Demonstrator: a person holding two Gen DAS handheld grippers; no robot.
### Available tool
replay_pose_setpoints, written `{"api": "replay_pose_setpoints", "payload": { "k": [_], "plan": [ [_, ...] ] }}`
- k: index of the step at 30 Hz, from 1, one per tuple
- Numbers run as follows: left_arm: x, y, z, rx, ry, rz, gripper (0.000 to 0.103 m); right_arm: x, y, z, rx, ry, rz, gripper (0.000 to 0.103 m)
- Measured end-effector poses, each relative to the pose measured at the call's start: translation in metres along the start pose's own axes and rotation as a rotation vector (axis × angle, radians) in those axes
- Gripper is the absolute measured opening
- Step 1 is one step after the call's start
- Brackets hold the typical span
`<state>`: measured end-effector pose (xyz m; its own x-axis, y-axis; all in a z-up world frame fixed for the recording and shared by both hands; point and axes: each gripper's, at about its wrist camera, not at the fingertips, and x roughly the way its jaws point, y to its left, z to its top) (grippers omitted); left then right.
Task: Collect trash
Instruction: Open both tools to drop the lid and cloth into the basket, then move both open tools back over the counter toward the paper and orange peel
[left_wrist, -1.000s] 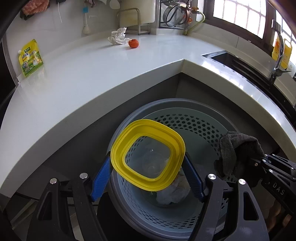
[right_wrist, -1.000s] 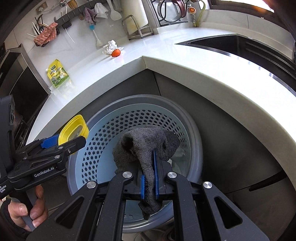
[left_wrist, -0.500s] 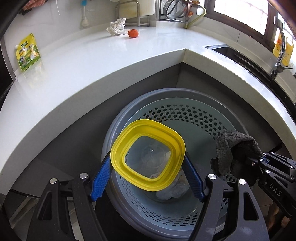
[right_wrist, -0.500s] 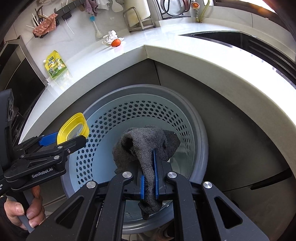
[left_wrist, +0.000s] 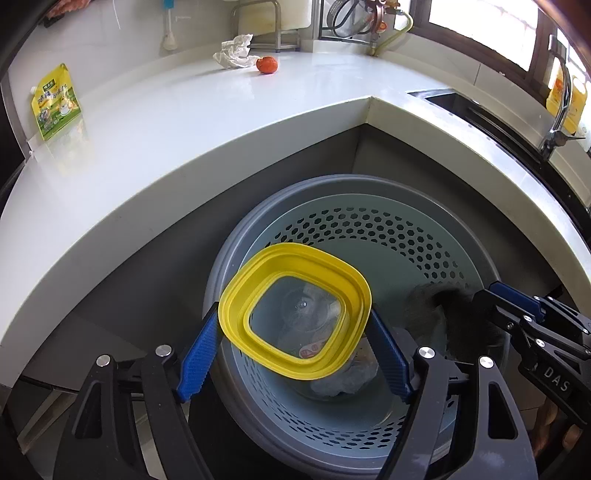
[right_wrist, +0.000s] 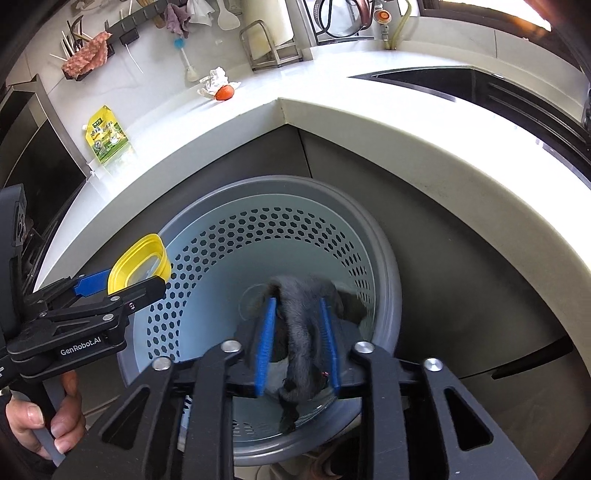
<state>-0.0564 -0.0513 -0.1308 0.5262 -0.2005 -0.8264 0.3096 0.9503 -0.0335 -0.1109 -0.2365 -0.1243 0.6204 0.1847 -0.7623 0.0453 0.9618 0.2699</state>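
Grey perforated bin (left_wrist: 388, 236), crumpled trash inside

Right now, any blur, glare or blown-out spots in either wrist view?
Left wrist: dark cloth motion-smeared beside the right gripper, window overexposed. Right wrist: cloth blurred between opening jaws, countertop glaring white; fisheye bends its edges in both.

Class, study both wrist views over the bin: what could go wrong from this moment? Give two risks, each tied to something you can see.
1. The right hand-held gripper is opening with the dark cloth between its pads; the cloth may snag on a pad instead of dropping into the perforated bin.
2. The yellow container in the left hand-held gripper hangs over the bin's near rim; released there, it might clip the rim.
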Motion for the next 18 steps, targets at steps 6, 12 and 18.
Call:
{"api": "replay_pose_setpoints", "payload": {
  "k": [6, 12, 18],
  "plan": [
    [-0.0002, 0.0013, 0.0012, -0.012, -0.002, -0.001, 0.083, -0.0048, -0.0031, 0.0016, 0.006, -0.012, 0.002, 0.045],
    [-0.0011, 0.0059, 0.0007, -0.027, 0.0, -0.001, 0.085, -0.0061, -0.0035, 0.0021, 0.006, -0.014, 0.003, 0.047],
    [-0.0065, 0.0082, 0.0014, -0.026, -0.019, 0.01, 0.088, -0.0073, -0.004, 0.0024, 0.008, -0.02, 0.001, 0.05]
  ]
}}
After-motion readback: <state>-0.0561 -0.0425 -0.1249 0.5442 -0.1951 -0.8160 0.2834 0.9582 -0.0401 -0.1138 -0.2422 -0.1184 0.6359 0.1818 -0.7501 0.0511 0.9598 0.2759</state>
